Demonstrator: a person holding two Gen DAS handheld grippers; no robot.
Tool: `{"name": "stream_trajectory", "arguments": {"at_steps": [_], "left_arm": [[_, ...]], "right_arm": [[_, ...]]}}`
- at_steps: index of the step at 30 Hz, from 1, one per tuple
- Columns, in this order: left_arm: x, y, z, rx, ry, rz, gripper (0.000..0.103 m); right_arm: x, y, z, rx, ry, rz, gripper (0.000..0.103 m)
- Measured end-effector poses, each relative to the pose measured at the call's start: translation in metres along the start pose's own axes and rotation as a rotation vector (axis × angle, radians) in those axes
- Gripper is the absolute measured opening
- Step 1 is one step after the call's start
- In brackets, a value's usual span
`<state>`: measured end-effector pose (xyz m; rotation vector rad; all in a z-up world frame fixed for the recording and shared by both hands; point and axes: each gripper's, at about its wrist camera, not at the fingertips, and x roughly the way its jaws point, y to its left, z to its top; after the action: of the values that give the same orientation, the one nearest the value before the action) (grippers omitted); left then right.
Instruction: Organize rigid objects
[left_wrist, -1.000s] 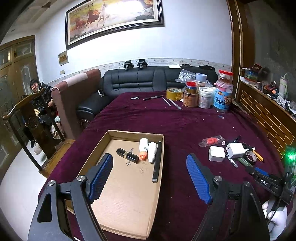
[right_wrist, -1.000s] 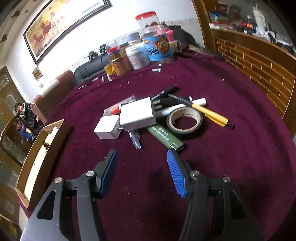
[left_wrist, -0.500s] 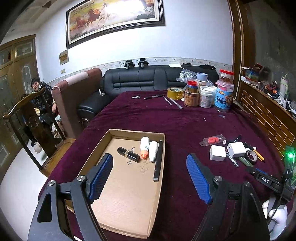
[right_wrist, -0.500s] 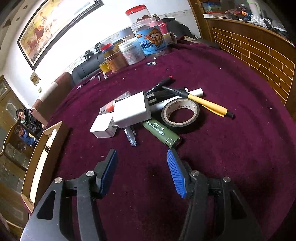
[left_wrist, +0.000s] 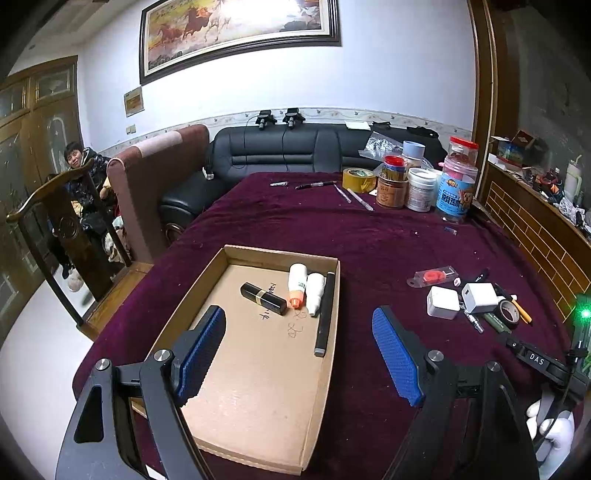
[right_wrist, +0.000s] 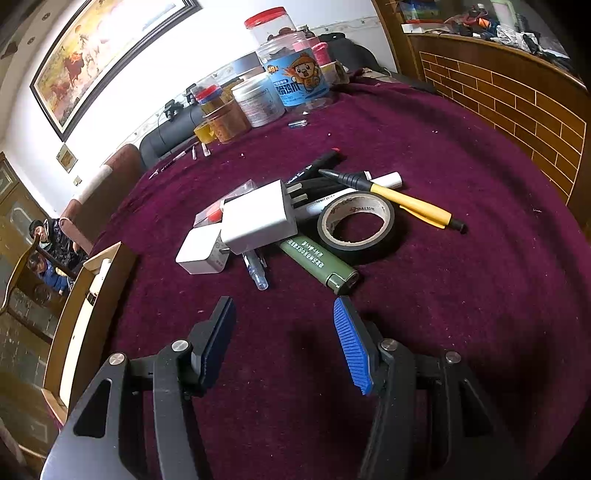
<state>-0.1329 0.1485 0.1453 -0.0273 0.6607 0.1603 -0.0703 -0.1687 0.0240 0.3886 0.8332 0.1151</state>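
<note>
A shallow cardboard tray (left_wrist: 236, 387) lies on the maroon tablecloth; in it are a black lipstick (left_wrist: 263, 298), two small white bottles (left_wrist: 297, 286) and a long black pen (left_wrist: 325, 314). My left gripper (left_wrist: 299, 339) hovers open over the tray's near half, nothing between its pads. To the right sits a pile: two white chargers (right_wrist: 260, 219), a green lighter (right_wrist: 319, 264), a tape roll (right_wrist: 356, 221), a yellow-and-black pen (right_wrist: 410, 203), markers and a clear tube (right_wrist: 256, 271). My right gripper (right_wrist: 284, 332) stands open just short of the lighter and tube, empty.
Jars and tubs (left_wrist: 421, 184), a yellow tape roll (left_wrist: 354, 179) and loose pens (left_wrist: 314, 184) stand at the table's far end. A black sofa and a brown armchair are behind. A person (left_wrist: 79, 162) sits at the left. A brick-patterned ledge (right_wrist: 517, 99) runs along the right.
The right wrist view has rolled slightly and the pile sits a bit lower and nearer in frame. The left view is nearly unchanged. Both grippers keep the same opening.
</note>
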Motion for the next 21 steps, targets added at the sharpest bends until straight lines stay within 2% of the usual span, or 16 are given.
{"name": "stream_trajectory", "arguments": {"at_steps": [5,9,11,14,15,16,17,18,20,21], "left_arm": [[0.003,0.002,-0.001,0.004,0.007,0.005,0.077],[0.016,0.001,-0.005,-0.002,0.057,-0.035,0.077],[0.029,-0.003,-0.011,-0.01,0.116,-0.09,0.077],[0.045,-0.017,-0.018,-0.003,0.191,-0.146,0.077],[0.05,-0.023,-0.021,0.004,0.213,-0.161,0.077],[0.054,-0.029,-0.023,0.01,0.233,-0.179,0.077],[0.056,-0.034,-0.025,0.012,0.249,-0.194,0.077],[0.06,-0.039,-0.026,0.01,0.273,-0.215,0.077],[0.066,-0.045,-0.028,-0.001,0.308,-0.257,0.077],[0.068,-0.048,-0.029,-0.003,0.321,-0.267,0.077]], "right_arm": [[-0.001,-0.001,-0.001,0.005,-0.004,-0.002,0.054],[-0.012,0.003,-0.001,-0.016,-0.037,-0.022,0.054],[-0.021,0.009,-0.001,-0.064,-0.074,-0.049,0.054],[-0.04,0.022,0.004,-0.158,-0.185,-0.133,0.054],[-0.047,0.027,0.009,-0.191,-0.237,-0.161,0.059],[-0.051,0.03,0.016,-0.216,-0.272,-0.169,0.078],[-0.051,0.03,0.021,-0.225,-0.289,-0.167,0.087],[-0.048,0.029,0.034,-0.219,-0.294,-0.152,0.089],[-0.035,0.02,0.06,-0.159,-0.233,-0.125,0.089],[-0.027,0.012,0.076,-0.1,-0.207,-0.082,0.089]]}}
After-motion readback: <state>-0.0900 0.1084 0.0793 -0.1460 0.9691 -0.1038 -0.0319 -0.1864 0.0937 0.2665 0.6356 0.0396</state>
